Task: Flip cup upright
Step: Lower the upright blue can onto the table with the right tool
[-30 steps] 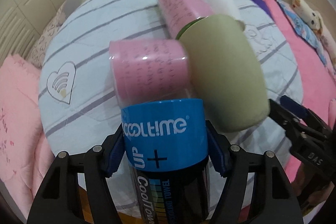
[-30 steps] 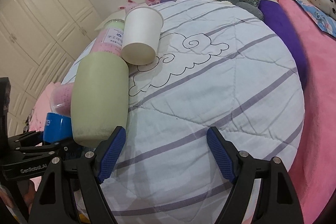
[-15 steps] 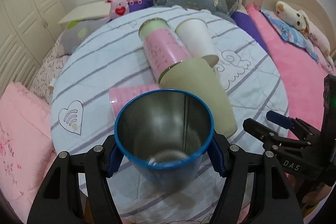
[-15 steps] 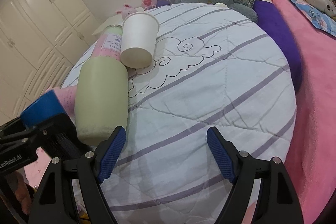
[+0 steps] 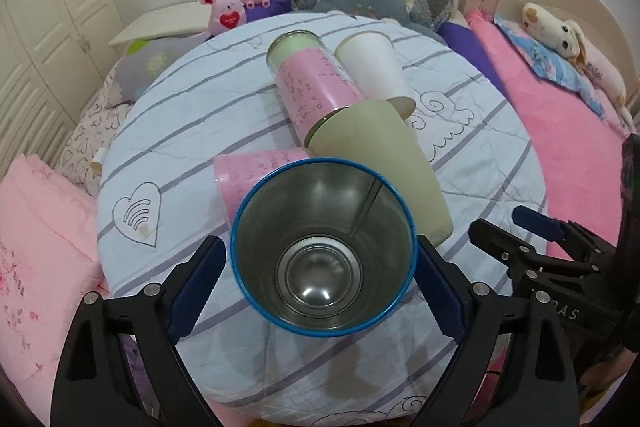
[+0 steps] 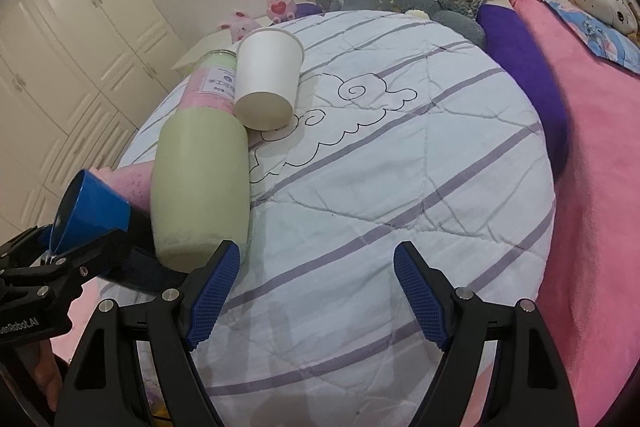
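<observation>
The bed (image 6: 400, 187), covered by a striped quilt with cloud and heart outlines, is the surface on which everything is laid; the soft quilt probably explains why the cups rest on their sides, leaning on one another, rather than rolling off.

Ahead of the left hand-held gripper (image 5: 322, 261) and slightly to its right, a green cup (image 5: 384, 163) is seen lying on its side, its far end touching a pink-labelled tin (image 5: 310, 85). A white paper cup (image 5: 374, 69) lies just right of that tin, also on its side. A second pink cup (image 5: 252, 171) is partly hidden just beyond the held cup.

The task's thing, a blue-rimmed metal cup (image 5: 324, 247), is clasped between the blue pads of the left hand-held gripper. Its mouth is turned toward the camera, so the shiny base is looked down into; from the right wrist view the cup (image 6: 94, 213) is seen tilted, mouth pointing up and away to the left. It is judged to be partway through being turned, held near its lower body so that the base can be brought down onto the quilt.

The right hand-held gripper (image 6: 316, 291) is spread wide with nothing between its pads, hovering over bare quilt to the right of the green cup, apparently kept clear of the work.
</observation>
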`<state>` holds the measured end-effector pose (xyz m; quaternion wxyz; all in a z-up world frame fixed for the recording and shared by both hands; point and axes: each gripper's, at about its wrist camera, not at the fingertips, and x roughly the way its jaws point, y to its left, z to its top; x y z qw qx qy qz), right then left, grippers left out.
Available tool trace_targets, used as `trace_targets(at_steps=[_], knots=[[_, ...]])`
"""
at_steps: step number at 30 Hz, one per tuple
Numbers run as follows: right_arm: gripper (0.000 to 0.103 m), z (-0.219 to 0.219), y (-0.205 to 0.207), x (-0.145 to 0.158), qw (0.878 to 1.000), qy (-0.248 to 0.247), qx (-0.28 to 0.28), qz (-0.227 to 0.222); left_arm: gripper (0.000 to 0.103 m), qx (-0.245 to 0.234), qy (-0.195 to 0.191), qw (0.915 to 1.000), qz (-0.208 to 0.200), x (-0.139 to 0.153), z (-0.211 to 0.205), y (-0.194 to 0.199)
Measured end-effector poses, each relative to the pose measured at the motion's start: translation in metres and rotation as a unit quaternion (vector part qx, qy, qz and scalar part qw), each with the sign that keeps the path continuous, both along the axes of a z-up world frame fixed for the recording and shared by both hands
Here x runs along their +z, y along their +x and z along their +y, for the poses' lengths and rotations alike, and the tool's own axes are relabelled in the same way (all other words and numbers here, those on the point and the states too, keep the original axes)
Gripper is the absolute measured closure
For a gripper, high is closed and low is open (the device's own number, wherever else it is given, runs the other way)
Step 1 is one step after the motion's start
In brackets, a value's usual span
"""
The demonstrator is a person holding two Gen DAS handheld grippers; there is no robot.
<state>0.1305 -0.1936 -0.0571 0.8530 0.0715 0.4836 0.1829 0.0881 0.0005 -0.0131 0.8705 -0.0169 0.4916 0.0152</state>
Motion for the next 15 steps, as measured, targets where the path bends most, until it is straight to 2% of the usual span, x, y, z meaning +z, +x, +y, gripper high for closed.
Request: trace_targets(at_steps=[15], knots=[[0.022, -0.003, -0.031, 0.008, 1.0, -0.012, -0.023, -0.011, 0.01, -0.014, -0.001, 0.9998, -0.015, 0.001, 0.0, -0.024]])
